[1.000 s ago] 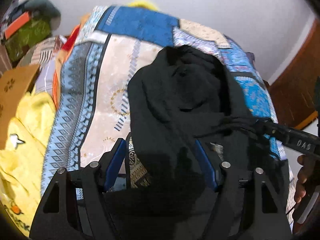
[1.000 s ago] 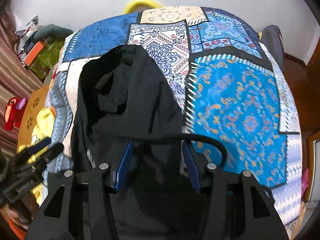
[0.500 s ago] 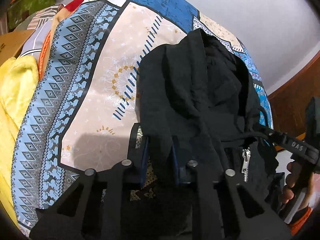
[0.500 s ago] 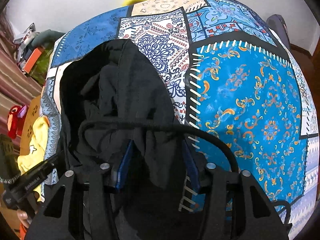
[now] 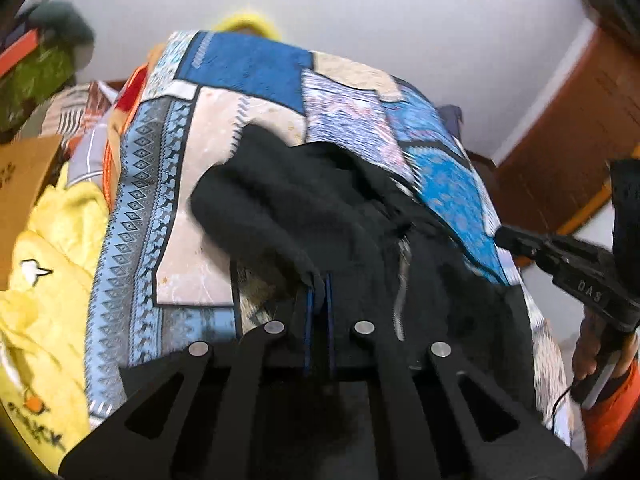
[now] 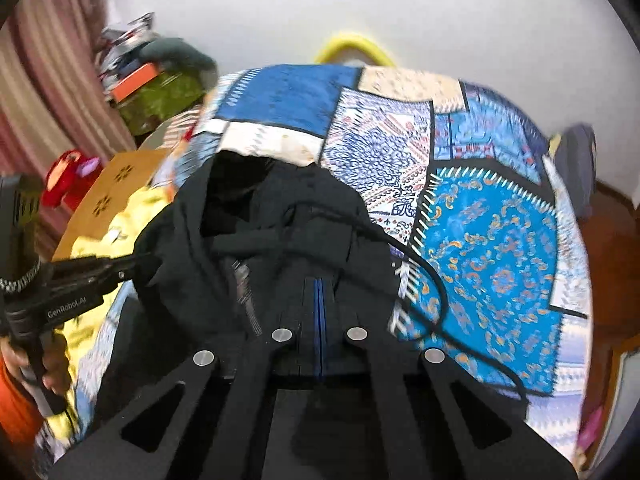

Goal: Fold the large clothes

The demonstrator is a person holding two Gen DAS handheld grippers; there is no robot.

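- Left tool [image 5: 319, 288], nearest the lens, has just been closing and now pinches a fold of the black zip-up hoodie [image 5: 304, 216] between its blue pads.
- Right tool [image 6: 319, 296] has likewise just been closing and is clamped tight on the same garment's near edge, beside the zipper [image 6: 244, 284].
- Hoodie lies crumpled on the patchwork bedspread [image 6: 492, 248] of the bed, hood end farthest away, a black cable [image 6: 432, 284] looping over it.
- Yellow clothing [image 5: 48, 264] and a cardboard box [image 5: 20, 188] sit left of the bed.
- Beyond, a white wall [image 6: 440, 20].
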